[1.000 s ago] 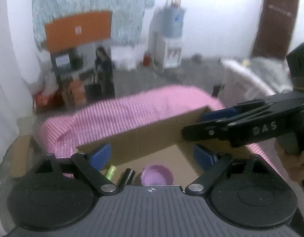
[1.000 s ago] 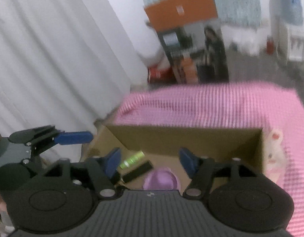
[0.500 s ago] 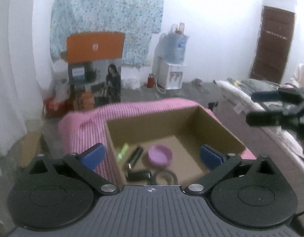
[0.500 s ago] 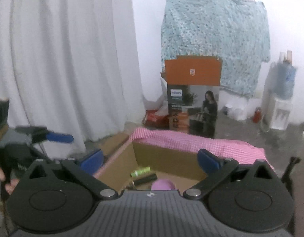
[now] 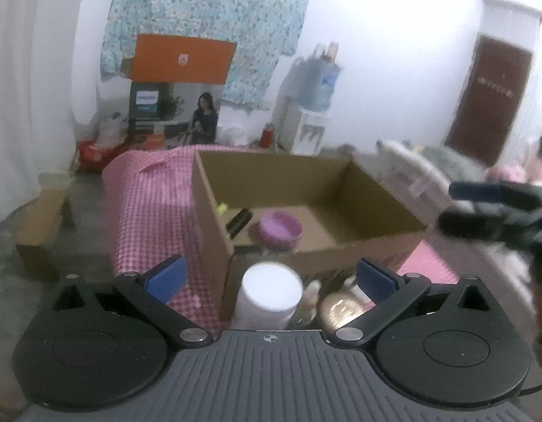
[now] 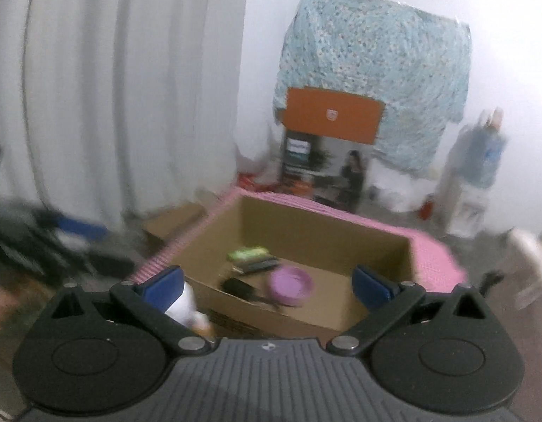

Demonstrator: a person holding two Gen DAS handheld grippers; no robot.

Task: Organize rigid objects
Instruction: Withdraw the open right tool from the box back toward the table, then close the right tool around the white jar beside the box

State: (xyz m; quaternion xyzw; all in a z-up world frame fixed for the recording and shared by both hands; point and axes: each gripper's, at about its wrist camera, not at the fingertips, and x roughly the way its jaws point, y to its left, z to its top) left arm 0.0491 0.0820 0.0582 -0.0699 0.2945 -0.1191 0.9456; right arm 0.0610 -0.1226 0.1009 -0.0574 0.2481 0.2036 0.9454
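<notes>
An open cardboard box (image 5: pixel 278 172) stands on a pink checked cloth (image 5: pixel 147 211). Inside it lie a purple bowl (image 5: pixel 280 228), a black stick-shaped item (image 5: pixel 239 221) and a small green one (image 5: pixel 221 208). On the near side of the box stand a white-lidded container (image 5: pixel 272 290), a small bottle (image 5: pixel 311 293) and a gold-lidded jar (image 5: pixel 339 311). My left gripper (image 5: pixel 271 279) is open just above these, holding nothing. My right gripper (image 6: pixel 267 285) is open too, empty, aimed at the box (image 6: pixel 323 228) and bowl (image 6: pixel 290 285); the white container (image 6: pixel 181 304) shows by its left finger.
The right gripper (image 5: pixel 496 207) shows blurred at the right edge of the left wrist view. A low cardboard box (image 5: pixel 42 218) sits on the floor to the left. An orange-topped carton (image 5: pixel 181 59), a water dispenser (image 5: pixel 309 119) and a white curtain (image 6: pixel 112 88) stand behind.
Both grippers drew back from inside the box and spread their jaws wide. The container, bottle and jar before the box came into the left wrist view. The two grippers moved apart.
</notes>
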